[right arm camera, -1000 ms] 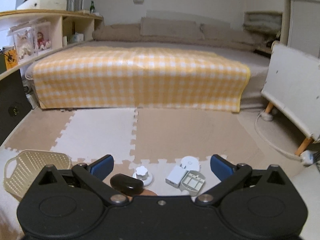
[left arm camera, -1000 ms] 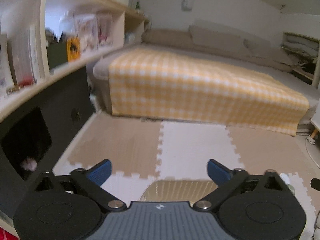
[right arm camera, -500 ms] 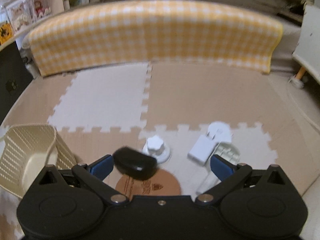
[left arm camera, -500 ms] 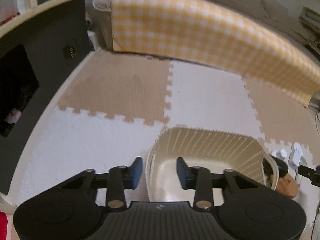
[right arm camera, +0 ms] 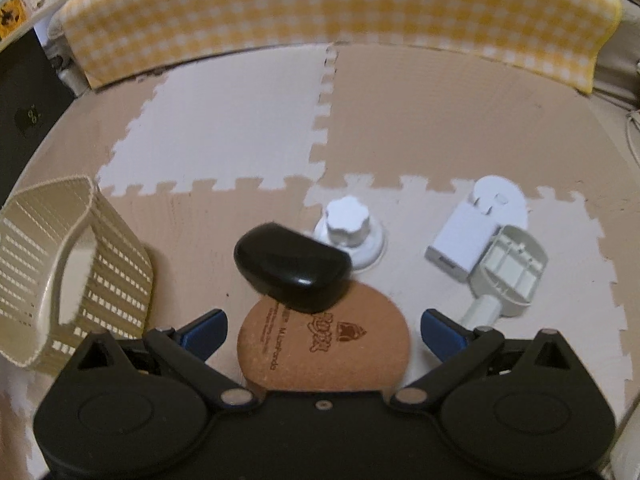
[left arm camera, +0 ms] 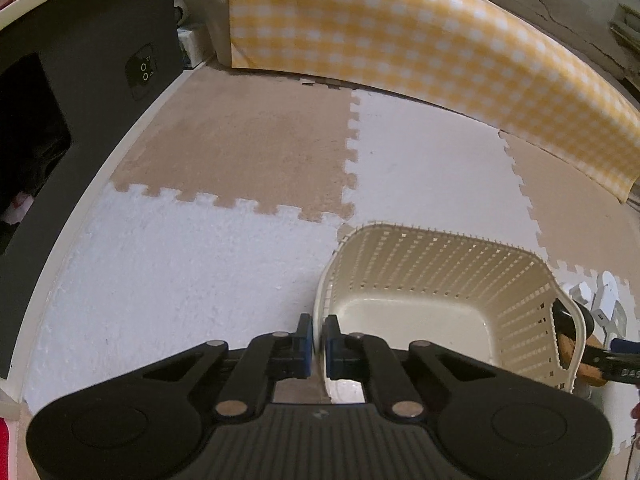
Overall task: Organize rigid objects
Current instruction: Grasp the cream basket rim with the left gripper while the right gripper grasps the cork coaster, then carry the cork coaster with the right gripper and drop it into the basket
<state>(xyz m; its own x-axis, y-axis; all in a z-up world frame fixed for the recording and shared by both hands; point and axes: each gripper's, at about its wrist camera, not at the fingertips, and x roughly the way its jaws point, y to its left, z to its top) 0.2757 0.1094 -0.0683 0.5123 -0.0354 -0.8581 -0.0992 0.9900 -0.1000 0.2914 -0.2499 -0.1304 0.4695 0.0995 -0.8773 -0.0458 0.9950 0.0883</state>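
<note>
Cream basket (left arm camera: pixel 448 276) rim now pinched by left claw (left arm camera: pixel 319 334), previously spread, right claw (right arm camera: pixel 322 330) stays spread

foam mat floor (right arm camera: pixel 440 120) | basket (right arm camera: pixel 108 264) | cork coaster (right arm camera: pixel 324 344) | white knob (right arm camera: pixel 348 228) | charger (right arm camera: pixel 464 244)

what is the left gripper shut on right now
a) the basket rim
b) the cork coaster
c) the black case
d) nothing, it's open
a: the left gripper has its blue fingers pinched on either side of the basket rim at the near left corner.
</note>
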